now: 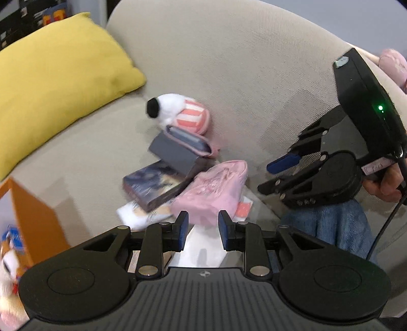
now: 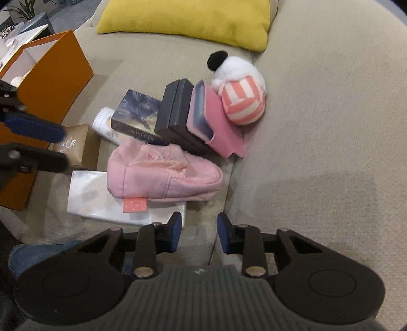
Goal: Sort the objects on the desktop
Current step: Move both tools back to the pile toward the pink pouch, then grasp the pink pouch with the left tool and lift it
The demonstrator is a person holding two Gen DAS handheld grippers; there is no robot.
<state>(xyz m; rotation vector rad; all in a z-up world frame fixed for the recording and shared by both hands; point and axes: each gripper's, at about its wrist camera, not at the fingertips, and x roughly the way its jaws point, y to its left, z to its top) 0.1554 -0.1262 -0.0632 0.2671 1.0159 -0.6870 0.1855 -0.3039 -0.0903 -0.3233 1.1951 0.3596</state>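
Right wrist view: pile of stuff sitting on a beige sofa (image 2: 318, 127), right at the seam where two cushions meet.
Right gripper (image 2: 198, 230): jaws partly open with nothing between them, hovering just short of the pile's near edge.
Left gripper (image 1: 203, 230): same deal, jaws apart a bit and empty, pointed at the pile from the other side. Its blue pad also pokes into the right wrist view at the left edge.
Pink pouch (image 2: 162, 175): soft fabric, lying on top of a white flat box (image 2: 86, 196), closest thing to both grippers.
Dark book (image 2: 138, 117): tilted, leaning across a white tube (image 2: 103, 123) and touching the pouch.
Black box (image 2: 175, 112): propped on edge between the book and a pink case (image 2: 216, 122) that has something blue-grey tucked in it.
Plush toy (image 2: 241, 86): white with a black nub and pink-white stripes, at the far end of the pile, touching the pink case.
Brown box (image 2: 81, 147): small, just beside the white flat box.
Orange box (image 2: 51, 84): open top, standing left of the pile, near the left gripper.
Yellow pillow (image 2: 188, 20): further back on the sofa, apart from everything.
Left wrist view: kinda motion-blurred, so fine print on the book is unreadable.
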